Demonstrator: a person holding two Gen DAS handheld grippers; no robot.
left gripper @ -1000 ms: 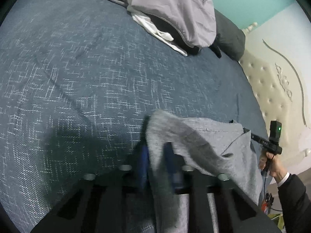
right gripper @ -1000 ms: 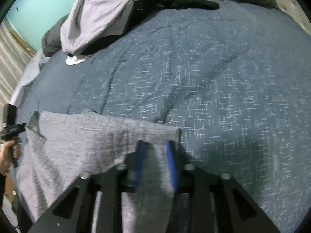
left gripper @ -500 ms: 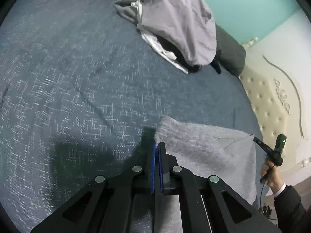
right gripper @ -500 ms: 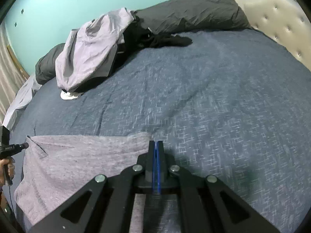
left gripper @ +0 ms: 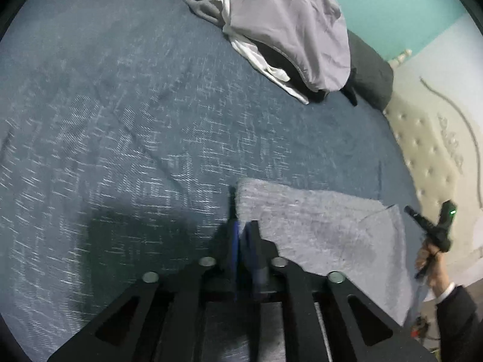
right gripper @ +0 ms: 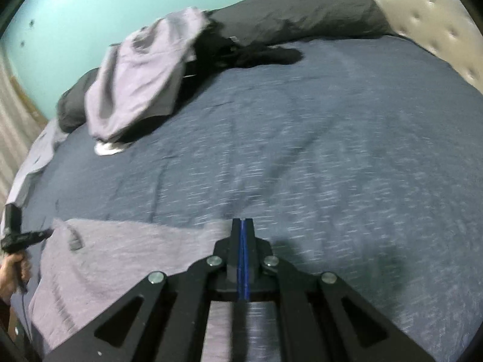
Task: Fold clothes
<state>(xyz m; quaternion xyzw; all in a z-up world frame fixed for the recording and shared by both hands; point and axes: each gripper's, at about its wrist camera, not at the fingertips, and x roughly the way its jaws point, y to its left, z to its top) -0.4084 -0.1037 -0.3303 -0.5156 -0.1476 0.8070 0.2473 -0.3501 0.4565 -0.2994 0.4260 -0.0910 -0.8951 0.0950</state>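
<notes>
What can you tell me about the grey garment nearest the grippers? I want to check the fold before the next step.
The grey garment is a heathered, soft-looking knit lying flat on the blue bedspread at the bed's near edge. It forms a roughly rectangular shape with a straight far edge and a small flap at one corner. A small dark mark shows near its other corner. No fabric shows between either gripper's fingers.
</notes>
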